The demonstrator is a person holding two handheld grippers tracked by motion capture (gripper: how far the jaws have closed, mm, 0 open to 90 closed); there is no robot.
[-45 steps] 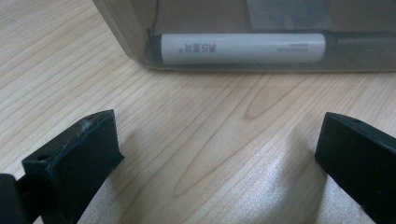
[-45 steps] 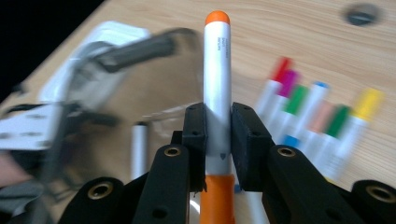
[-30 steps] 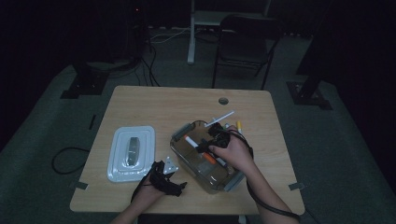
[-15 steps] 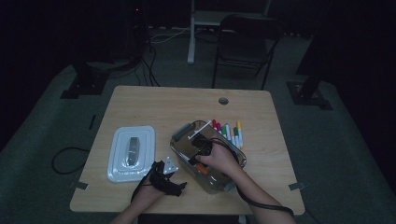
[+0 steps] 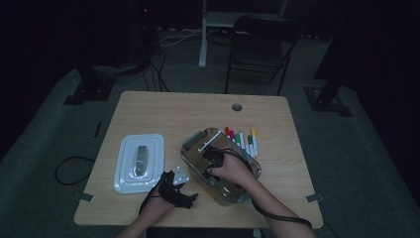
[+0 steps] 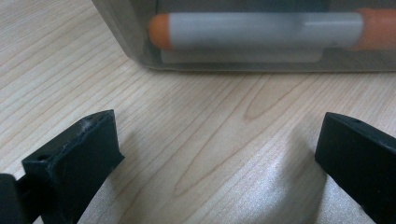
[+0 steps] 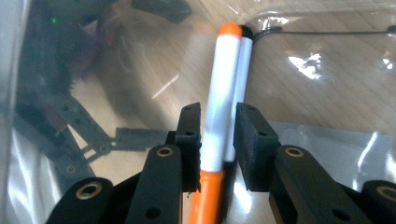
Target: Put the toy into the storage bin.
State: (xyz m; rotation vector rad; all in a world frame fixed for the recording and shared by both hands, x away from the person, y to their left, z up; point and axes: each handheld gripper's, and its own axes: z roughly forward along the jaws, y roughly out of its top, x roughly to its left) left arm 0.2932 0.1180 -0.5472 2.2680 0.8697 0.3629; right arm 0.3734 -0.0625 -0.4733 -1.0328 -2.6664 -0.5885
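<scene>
**Marker half let go inside the box**

The right gripper (image 7: 217, 112) is down inside the clear box (image 5: 190, 144), which stands on the tabletop (image 5: 173, 109) right of the lid (image 5: 126, 173). Its jaws have just been opening a little. The orange marker (image 7: 224, 84) lies between them, low in the box beside a second marker (image 7: 243, 65). The near pad looks to be touching the barrel and the far one seems to have eased off, so I judge the grip slack rather than firm.

The main risk is lifting out too soon. If the jaws rise while one pad drags on the barrel, the marker could tip up on end, come out with the gripper or flick against the wall. Opening wider brings another hazard, because the far jaw has the second marker right next to it and may shove it.

The box is light and nothing braces it. The left gripper (image 5: 173, 191) rests on the tabletop just short of the box wall (image 6: 121, 37), its jaws wide apart and empty (close, but not holding). A knock from the right hand could slide the box toward the loose markers (image 5: 241, 140) lined up behind it and scatter them
</scene>
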